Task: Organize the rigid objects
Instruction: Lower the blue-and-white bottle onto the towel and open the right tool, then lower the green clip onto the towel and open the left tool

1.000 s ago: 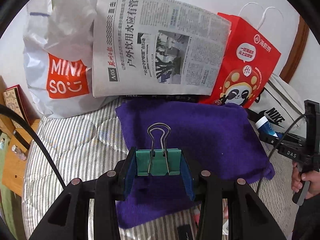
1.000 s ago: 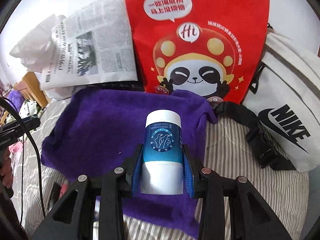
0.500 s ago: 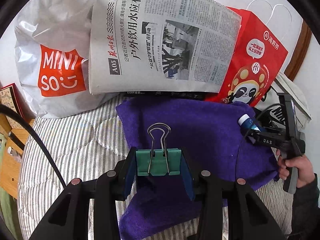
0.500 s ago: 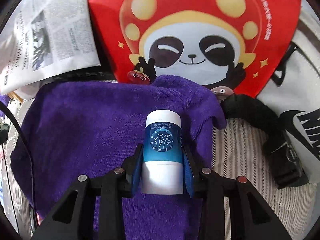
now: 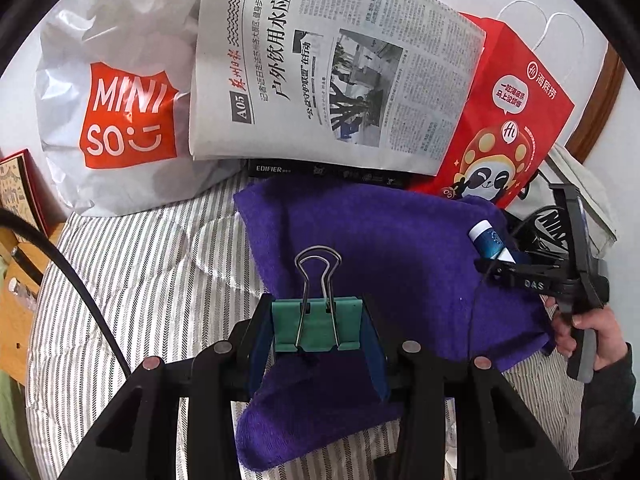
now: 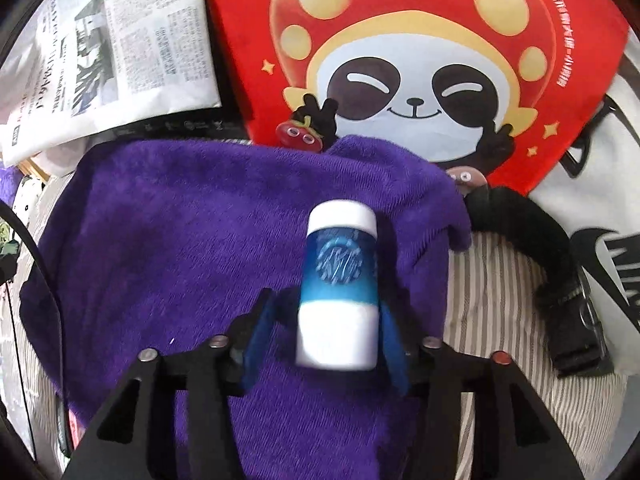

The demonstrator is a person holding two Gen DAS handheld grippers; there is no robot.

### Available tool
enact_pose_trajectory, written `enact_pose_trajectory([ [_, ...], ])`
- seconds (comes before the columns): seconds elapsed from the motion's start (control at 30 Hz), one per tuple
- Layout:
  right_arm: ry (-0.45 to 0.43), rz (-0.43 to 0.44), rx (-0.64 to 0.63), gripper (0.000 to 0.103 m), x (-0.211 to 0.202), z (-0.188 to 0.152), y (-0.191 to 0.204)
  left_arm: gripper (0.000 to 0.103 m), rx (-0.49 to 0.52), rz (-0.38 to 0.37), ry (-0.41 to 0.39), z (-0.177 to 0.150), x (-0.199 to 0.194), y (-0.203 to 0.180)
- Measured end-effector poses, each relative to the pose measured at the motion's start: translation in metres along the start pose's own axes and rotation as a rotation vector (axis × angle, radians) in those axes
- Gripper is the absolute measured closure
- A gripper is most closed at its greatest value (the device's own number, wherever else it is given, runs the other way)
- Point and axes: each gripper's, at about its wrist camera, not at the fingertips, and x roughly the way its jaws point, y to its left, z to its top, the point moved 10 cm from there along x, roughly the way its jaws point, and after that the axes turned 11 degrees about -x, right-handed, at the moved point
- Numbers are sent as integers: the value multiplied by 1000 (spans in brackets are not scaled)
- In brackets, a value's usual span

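Striped bedding (image 5: 132,280) carries a purple towel (image 5: 380,240), spread toward the bed's far edge. Behind it lean a newspaper (image 5: 332,68) and a red panda bag (image 6: 420,60). Left gripper (image 5: 318,330): fingers clamped on a green binder clip (image 5: 316,326), held above the towel's near edge. Right gripper (image 6: 326,330): fingers parted beside a blurred blue-and-white bottle (image 6: 340,292) over the towel's right part; contact cannot be told.

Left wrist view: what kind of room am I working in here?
Probably a bedroom: the work surface looks like a striped quilted bedcover, with a white Miniso plastic bag and a red panda paper bag propped against the wall.
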Motion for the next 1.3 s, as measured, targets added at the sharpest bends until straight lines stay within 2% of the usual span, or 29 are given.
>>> enact_pose_trajectory([
  [0.13,-3,-1,5,46,-18,-15,7,64,-6,-14,6,-1,1,-2],
  [0.43,-124,14,36,45,-98,-51,17,64,-1,-32,-17,8,14,-14],
  [0.6,-152,28,40,45,-130,-77,21,64,33,-23,-24,18,37,-25],
  [0.8,-144,29,62,45,-138,-102,28,64,38,23,9,27,74,-30],
  [0.97,-106,10,54,45,-135,-119,24,64,47,102,89,25,102,-30],
  [1.3,-86,33,65,45,-127,-129,21,63,135,214,123,21,114,-47],
])
